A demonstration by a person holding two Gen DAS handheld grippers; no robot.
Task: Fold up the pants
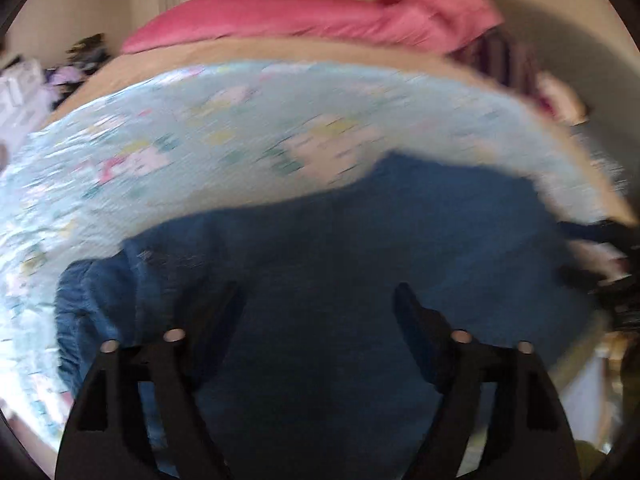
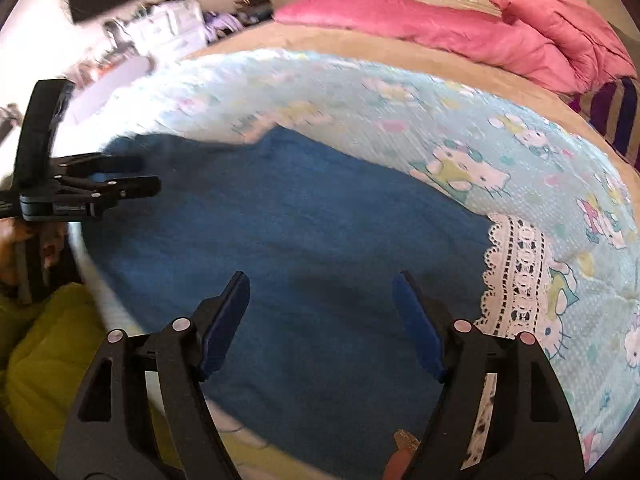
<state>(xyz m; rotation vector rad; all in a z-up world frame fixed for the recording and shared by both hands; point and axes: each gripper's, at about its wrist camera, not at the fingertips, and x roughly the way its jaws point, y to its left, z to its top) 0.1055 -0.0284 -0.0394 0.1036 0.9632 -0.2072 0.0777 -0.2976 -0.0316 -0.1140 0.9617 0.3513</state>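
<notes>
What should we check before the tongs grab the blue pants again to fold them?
1. Left tongs empty: ok, jaws stand wide with nothing between them.
2. Right tongs empty: ok, open above the cloth, gripping nothing.
3. Blue pants lying flat: ok in the right wrist view; spread on the cartoon-cat blanket.
4. Bunched part at the pants' left end in the left wrist view: not ok, it looks crumpled.
5. Pants fully on the bed: cannot tell, the near edge is hidden behind the tongs.
6. Sharp view for aiming: not ok, the left wrist view is blurred.
</notes>
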